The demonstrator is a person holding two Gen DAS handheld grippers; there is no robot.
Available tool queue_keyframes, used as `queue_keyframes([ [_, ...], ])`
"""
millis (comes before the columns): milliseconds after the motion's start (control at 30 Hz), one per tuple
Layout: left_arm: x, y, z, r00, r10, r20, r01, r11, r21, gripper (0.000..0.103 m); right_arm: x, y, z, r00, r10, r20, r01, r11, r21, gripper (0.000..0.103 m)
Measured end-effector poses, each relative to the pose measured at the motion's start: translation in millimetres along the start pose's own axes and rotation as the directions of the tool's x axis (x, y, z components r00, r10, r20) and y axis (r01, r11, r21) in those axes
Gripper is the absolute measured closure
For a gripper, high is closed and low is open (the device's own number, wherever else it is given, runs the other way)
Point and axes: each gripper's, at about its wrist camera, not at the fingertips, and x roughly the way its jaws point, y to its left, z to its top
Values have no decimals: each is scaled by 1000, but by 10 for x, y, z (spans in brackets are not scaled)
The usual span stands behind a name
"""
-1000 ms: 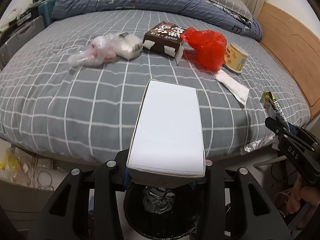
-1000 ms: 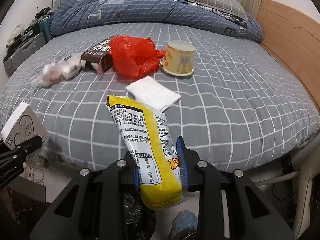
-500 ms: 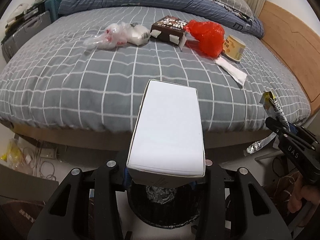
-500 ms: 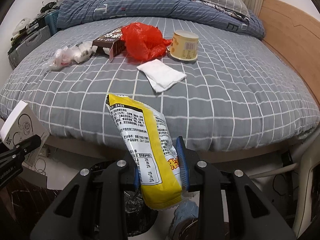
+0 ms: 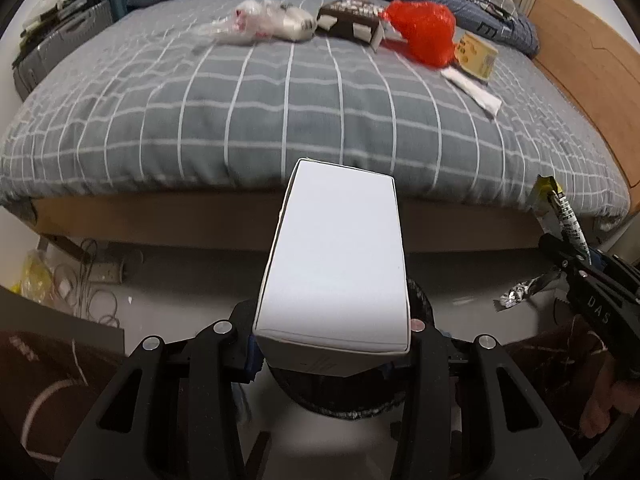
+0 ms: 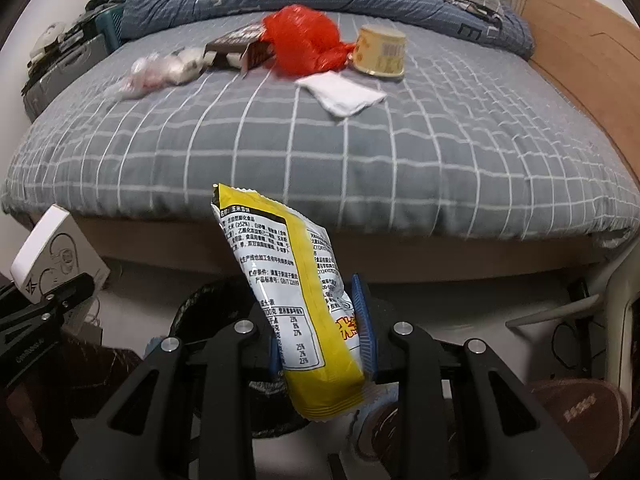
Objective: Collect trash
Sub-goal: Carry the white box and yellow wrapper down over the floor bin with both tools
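Observation:
My left gripper (image 5: 332, 354) is shut on a white box (image 5: 336, 256), held over a black-lined trash bin (image 5: 344, 396) on the floor that the box mostly hides. My right gripper (image 6: 322, 340) is shut on a yellow snack bag (image 6: 304, 304), above and just right of the bin (image 6: 212, 312). On the bed lie a red plastic bag (image 6: 306, 42), a brown carton (image 6: 240, 46), a clear wrapper bundle (image 6: 160, 72), a white napkin (image 6: 342, 92) and a yellow cup (image 6: 382, 54). The other gripper shows at each view's edge: right gripper (image 5: 560, 246), left gripper (image 6: 86, 280).
The grey checked bed (image 5: 300, 108) fills the background, its wooden frame (image 5: 200, 220) close ahead. Cables and a power strip (image 5: 100, 276) lie on the floor at left, and a foil scrap (image 5: 524, 290) at right. Slippers (image 6: 576, 408) sit at lower right.
Both grippers have drawn back from the bed and sunk toward the floor; the bed edge now sits higher in both views and more of the bin shows. The grips are unchanged.

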Motion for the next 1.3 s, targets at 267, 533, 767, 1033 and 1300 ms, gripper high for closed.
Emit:
queue_keyframes([
  [267, 2, -60, -262, 998, -25, -62, 23, 999, -30, 62, 42, 190, -197, 998, 42, -48, -43, 999, -13, 75],
  [533, 404, -91, -263, 994, -14, -109, 12, 1000, -18, 62, 336, 360, -200, 992, 72, -99, -76, 997, -34, 75],
  [767, 762, -104, -168, 991, -5, -132, 5, 1000, -3, 62, 726, 422, -222, 987, 59, -151, -71, 995, -73, 75],
  [1033, 1074, -142, -153, 984, -15, -176, 16, 1000, 4, 62, 1058, 353, -233, 974, 71, -215, -83, 995, -47, 75],
  [1300, 1367, -179, -181, 975, -23, -223, 26, 1000, 8, 62, 1273, 248, -244, 967, 56, -248, -67, 997, -36, 75],
])
